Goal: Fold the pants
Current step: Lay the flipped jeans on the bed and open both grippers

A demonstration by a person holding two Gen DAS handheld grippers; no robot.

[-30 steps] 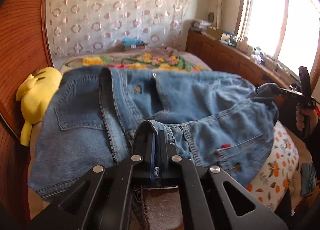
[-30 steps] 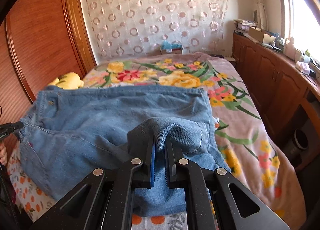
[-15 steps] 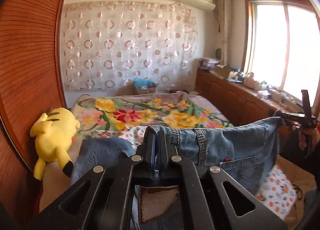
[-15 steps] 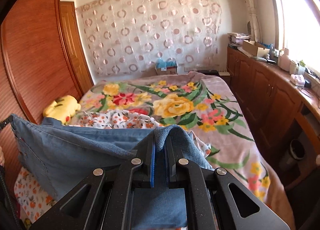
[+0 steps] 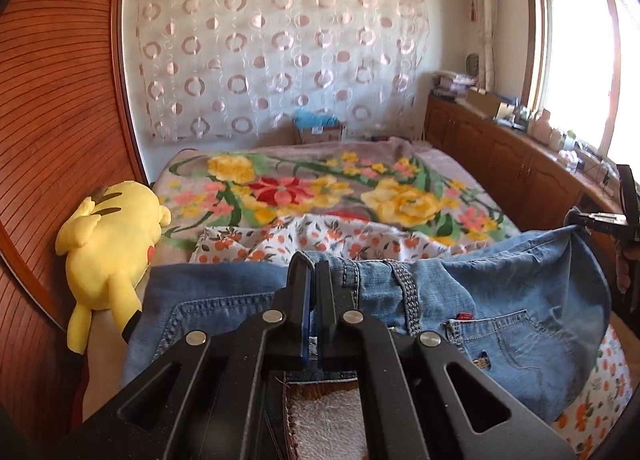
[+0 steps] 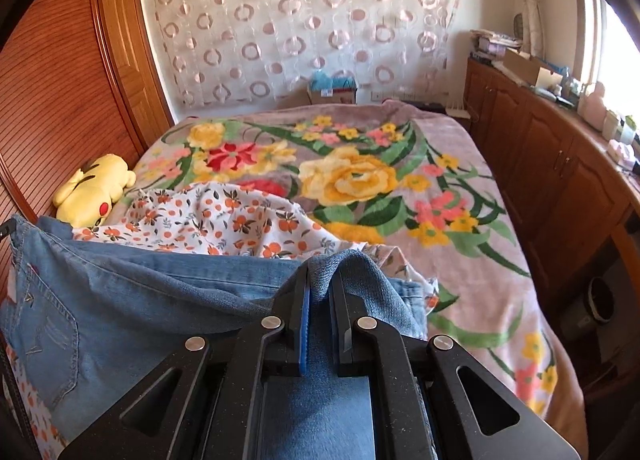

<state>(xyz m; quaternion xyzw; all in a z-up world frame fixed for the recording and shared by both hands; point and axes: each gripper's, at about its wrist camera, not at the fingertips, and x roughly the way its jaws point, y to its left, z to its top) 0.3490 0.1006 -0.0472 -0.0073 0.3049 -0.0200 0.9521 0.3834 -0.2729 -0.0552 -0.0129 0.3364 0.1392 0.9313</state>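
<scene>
Two hand-held grippers — left (image 5: 313,272), right (image 6: 319,280) — clamp blue jeans (image 5: 500,324), waistband stretched taut between.

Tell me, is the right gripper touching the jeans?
Touching. In the right wrist view, the right gripper is shut on a fold of the jeans, with denim pinched between its fingers and bulging over the tips.

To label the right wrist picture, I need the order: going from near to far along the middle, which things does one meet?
Right gripper shut on the jeans → orange-print sheet → floral blanket → cardboard box → circle-patterned curtain.
</scene>
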